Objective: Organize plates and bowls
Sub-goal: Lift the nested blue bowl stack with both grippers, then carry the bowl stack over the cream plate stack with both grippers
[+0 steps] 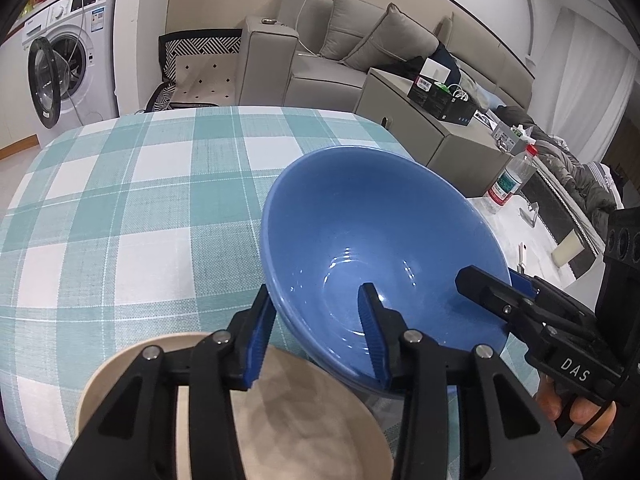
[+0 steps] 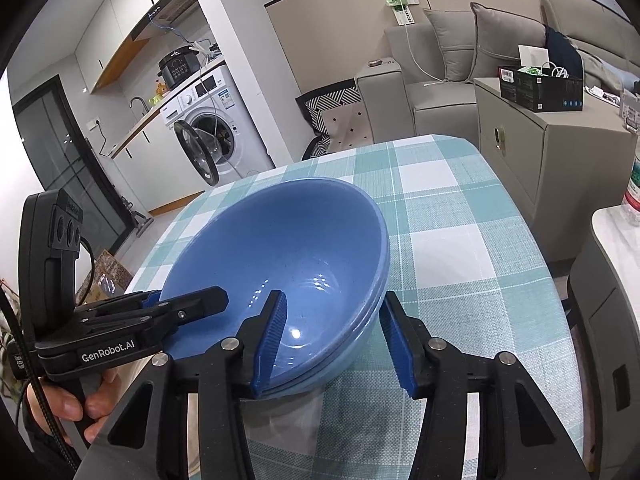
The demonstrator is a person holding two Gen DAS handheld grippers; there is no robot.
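Setting: a table covered by a teal and white checked cloth (image 1: 120, 208) is shown, with a living room behind it.
Blue bowls: two nested blue bowls (image 1: 380, 240) are seen tilted, at about 3 o'clock from the centre of the left wrist view; a double rim line is visible in the right wrist view (image 2: 288, 256).
Left gripper: the left gripper (image 1: 320, 336) straddles the near rim of the blue bowls, one finger inside and one outside; the outer pad appears to stand slightly off the wall, so a firm grip cannot be told.
Right gripper: the right gripper (image 2: 332, 340) straddles the rim at the other side, inner pad against the wall, outer pad with a gap showing; whether it clamps cannot be told.
Beige dish: a beige bowl or plate (image 1: 280, 412) lies at 6 o'clock, under the left gripper, just beside the blue bowls.
Progress: the blue bowls appear already stacked together.
Remaining: the blue stack and the beige dish are judged still to need grouping or placing; no other dishes are visible.
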